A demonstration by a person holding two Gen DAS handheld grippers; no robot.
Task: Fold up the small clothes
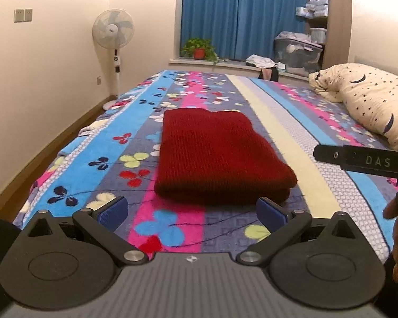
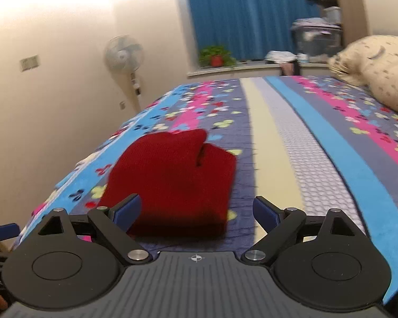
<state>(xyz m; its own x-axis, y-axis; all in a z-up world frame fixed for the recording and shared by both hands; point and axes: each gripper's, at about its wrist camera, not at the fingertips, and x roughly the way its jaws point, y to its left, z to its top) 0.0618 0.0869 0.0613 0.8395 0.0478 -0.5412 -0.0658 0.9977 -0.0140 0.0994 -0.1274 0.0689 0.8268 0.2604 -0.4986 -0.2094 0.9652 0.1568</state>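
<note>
A dark red knitted garment point(image 1: 220, 156), folded into a thick rectangle, lies just ahead of the left gripper point(image 1: 193, 213) and right gripper point(image 2: 197, 212), both wide and empty. Folding seems finished; next probably means setting it aside.

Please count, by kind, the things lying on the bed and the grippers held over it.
Folded red knit garment: 1
Star-and-moon patterned pillow: 1
Grippers, fingers open and empty: 2 (left gripper, right gripper)
Total: 4
</note>
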